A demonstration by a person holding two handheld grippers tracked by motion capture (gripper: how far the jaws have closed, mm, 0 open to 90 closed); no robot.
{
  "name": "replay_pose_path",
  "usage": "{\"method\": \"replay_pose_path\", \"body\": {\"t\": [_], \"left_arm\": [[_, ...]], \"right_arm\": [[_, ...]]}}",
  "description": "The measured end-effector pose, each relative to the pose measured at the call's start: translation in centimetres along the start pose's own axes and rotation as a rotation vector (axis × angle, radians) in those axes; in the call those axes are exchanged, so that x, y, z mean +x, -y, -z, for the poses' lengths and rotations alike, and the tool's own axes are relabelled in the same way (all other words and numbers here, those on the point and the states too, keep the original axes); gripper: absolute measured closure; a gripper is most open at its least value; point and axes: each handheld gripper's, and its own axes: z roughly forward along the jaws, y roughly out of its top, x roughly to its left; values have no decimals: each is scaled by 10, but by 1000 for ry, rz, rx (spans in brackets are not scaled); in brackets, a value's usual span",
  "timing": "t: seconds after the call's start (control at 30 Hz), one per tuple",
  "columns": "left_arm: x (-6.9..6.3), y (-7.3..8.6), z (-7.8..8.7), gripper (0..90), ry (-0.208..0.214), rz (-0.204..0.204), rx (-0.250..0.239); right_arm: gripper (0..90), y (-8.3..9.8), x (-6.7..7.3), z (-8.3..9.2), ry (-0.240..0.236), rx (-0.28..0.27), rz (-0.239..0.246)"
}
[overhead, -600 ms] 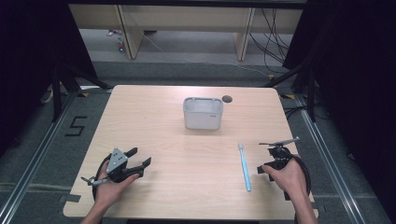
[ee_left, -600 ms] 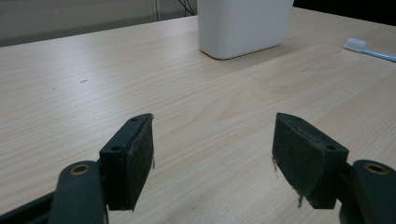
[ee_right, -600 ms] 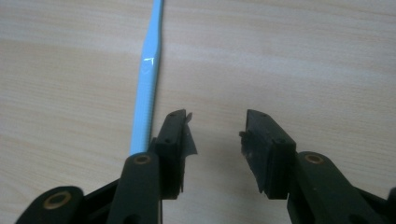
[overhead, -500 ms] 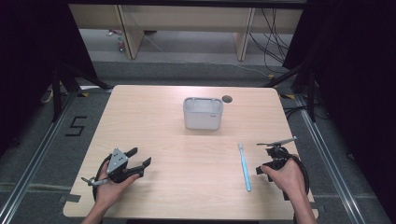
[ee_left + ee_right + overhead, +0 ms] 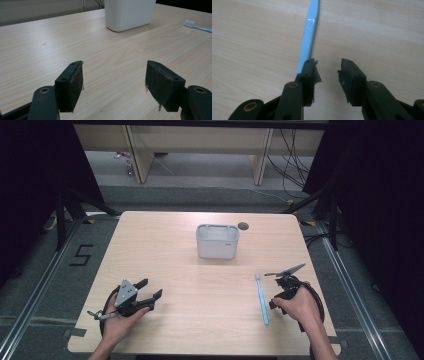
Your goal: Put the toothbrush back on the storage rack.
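Pale wooden desk [image 5: 200, 285] carrying white plastic bin [image 5: 216, 241], light-blue toothbrush [image 5: 261, 297]. Right gripper [image 5: 327, 68] jaws parted beside handle; left gripper [image 5: 113, 80] released, idling. Advisable: recentring over handle before clenching.

Table [image 5: 165, 245] mostly bare. White tub [image 5: 216, 241] stands far centre; toothbrush [image 5: 261, 296] lies near right. Wide open wood between, and all along left side.
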Motion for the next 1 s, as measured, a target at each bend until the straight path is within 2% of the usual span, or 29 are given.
{"method": "replay_pose_path", "body": {"t": [0.1,0.17,0.2,0.23,0.27,0.3,0.33,0.4,0.43,0.5,0.53,0.57,0.6,0.63,0.67,0.7,0.73,0.77,0.8,0.83,0.87,0.9,0.93,0.97,1.0], "left_arm": [[0,0,0,303,0,-1,-2],[0,0,0,304,-1,-2,-1],[0,0,0,304,-1,-2,-1],[0,0,0,306,-1,-5,0],[0,0,0,307,1,-5,0],[-1,0,0,307,1,-6,-1],[-1,0,0,307,1,-6,-1],[-1,0,0,307,2,-8,-1],[-1,0,0,307,2,-9,-1],[-1,0,0,307,3,-11,-1],[-1,0,1,308,5,-12,0],[-1,0,1,308,5,-12,0],[-1,0,1,308,4,-12,0],[-1,0,0,309,4,-13,-1],[-1,0,0,308,4,-13,0],[-1,0,1,308,5,-14,1],[-1,0,1,309,4,-15,2],[-1,0,0,309,4,-16,-1],[-1,0,0,309,4,-16,-1],[-1,0,0,309,3,-16,0],[-1,0,0,309,4,-14,-1],[-1,0,0,309,3,-14,0],[-1,0,0,309,3,-14,0],[-1,0,0,308,3,-15,0],[-1,0,0,308,3,-15,-1]], "right_arm": [[655,-3,3,-4,7,0,2],[684,-6,10,-7,-6,20,-38],[684,-6,10,-7,-6,20,-38],[683,-9,13,-6,15,58,-25],[681,-10,13,-6,18,57,-1],[681,-10,13,-6,18,57,-1],[667,-12,14,-8,53,41,37],[657,-13,17,-7,52,56,32],[644,-14,15,-7,21,66,57],[637,-16,17,-6,54,64,67],[637,-16,17,-5,62,53,95],[637,-16,17,-5,62,53,95],[637,-17,18,-4,86,58,112],[636,-17,18,-4,56,51,98],[634,-17,19,-4,64,55,120],[634,-17,19,-4,64,55,120],[640,-17,19,-4,53,50,134],[640,-17,21,-4,45,56,124],[635,-18,21,-4,56,57,130],[621,-18,24,-4,89,53,119],[621,-18,24,-4,89,53,119],[625,-20,24,-5,55,65,95],[630,-22,24,-6,59,65,90],[632,-22,27,-7,84,54,62],[634,-24,26,-7,38,69,67]]}}
